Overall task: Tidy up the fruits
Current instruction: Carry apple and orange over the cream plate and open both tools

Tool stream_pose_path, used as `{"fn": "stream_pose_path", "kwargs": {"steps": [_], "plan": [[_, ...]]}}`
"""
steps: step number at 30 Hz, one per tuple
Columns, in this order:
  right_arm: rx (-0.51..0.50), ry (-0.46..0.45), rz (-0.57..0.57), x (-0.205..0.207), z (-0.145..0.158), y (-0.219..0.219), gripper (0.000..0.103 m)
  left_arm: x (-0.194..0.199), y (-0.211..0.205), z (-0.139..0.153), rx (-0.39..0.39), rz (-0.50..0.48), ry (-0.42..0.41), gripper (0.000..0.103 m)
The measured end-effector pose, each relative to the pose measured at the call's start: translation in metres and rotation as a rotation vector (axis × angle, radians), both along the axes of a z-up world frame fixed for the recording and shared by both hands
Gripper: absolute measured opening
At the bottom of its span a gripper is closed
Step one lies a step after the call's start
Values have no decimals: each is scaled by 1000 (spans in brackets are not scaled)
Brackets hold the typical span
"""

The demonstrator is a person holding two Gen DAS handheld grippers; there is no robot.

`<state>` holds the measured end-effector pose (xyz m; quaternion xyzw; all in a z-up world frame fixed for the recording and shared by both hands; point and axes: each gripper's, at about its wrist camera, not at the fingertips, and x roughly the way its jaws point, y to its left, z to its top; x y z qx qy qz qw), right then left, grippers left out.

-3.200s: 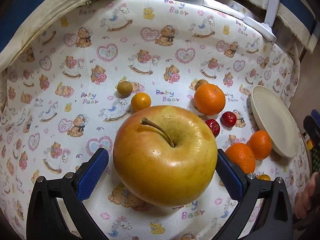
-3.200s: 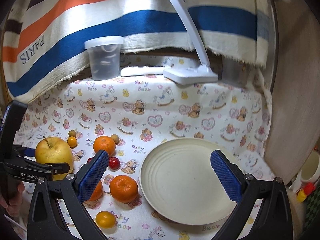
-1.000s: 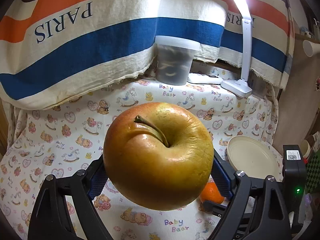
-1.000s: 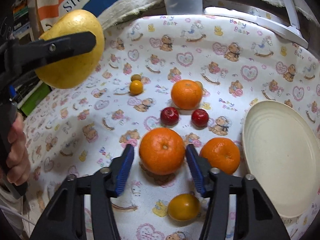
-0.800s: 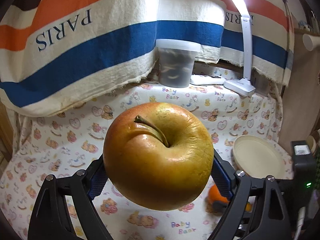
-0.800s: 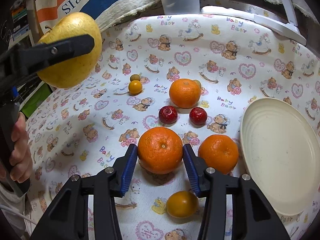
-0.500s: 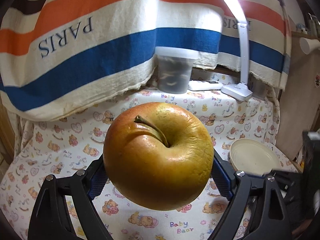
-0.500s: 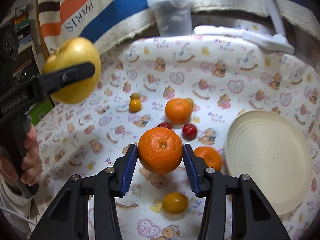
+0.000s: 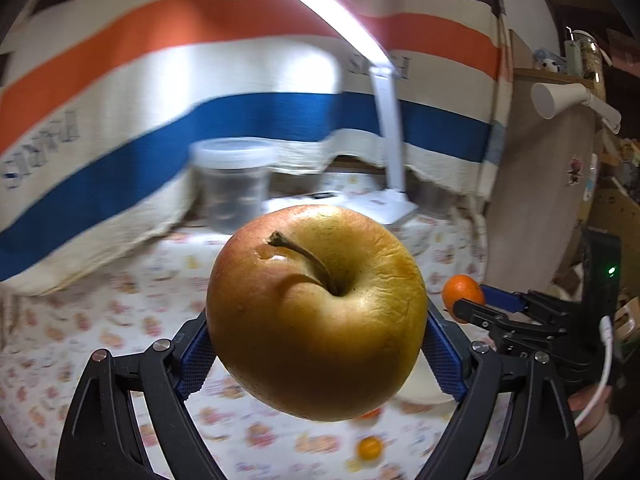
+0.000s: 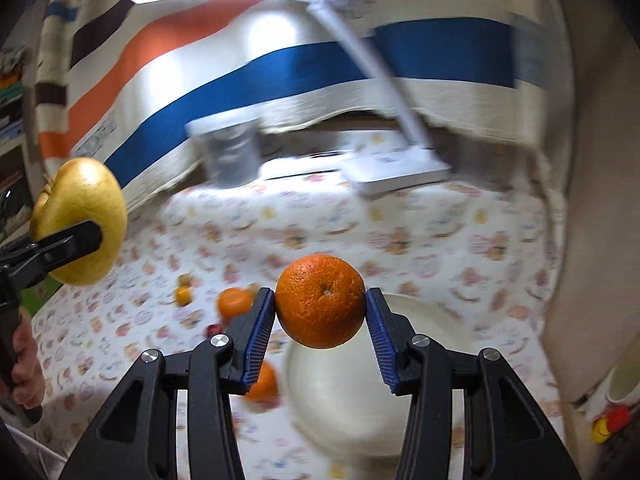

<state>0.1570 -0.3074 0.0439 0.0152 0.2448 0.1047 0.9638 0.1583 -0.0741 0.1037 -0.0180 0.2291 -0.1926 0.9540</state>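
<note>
Both fruits lifted higher off bench: left tongs [image 9: 316,354] clenched on apple [image 9: 316,312], right tongs [image 10: 320,320] clenched on orange [image 10: 321,301], above plate [image 10: 420,360]

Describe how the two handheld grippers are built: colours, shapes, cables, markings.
Both the left gripper and the right gripper have black angular plastic arms with silver screws, and ribbed blue finger pads. In the left view, the right gripper's body shows a green light and a white cable.
</note>
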Motion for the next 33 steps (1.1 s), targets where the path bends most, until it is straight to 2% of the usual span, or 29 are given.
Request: {"fn": "stream_pose_path", "kwargs": {"steps": [5, 9, 16, 21, 31, 33], "plan": [[55, 40, -102, 9, -20, -46, 48, 35, -48, -12, -15, -105, 84, 88], [71, 125, -128, 24, -39, -64, 48, 70, -86, -35, -9, -173, 209, 88], [89, 251, -123, 38, -61, -74, 48, 107, -135, -75, 27, -192, 353, 88], [69, 344, -115, 50, -80, -69, 48, 119, -141, -95, 47, -183, 394, 88], [33, 394, -121, 52, -96, -59, 48, 134, -149, -124, 62, -170, 465, 88], [39, 394, -122, 53, -95, -61, 49, 131, -151, -125, 84, -177, 447, 88]]}}
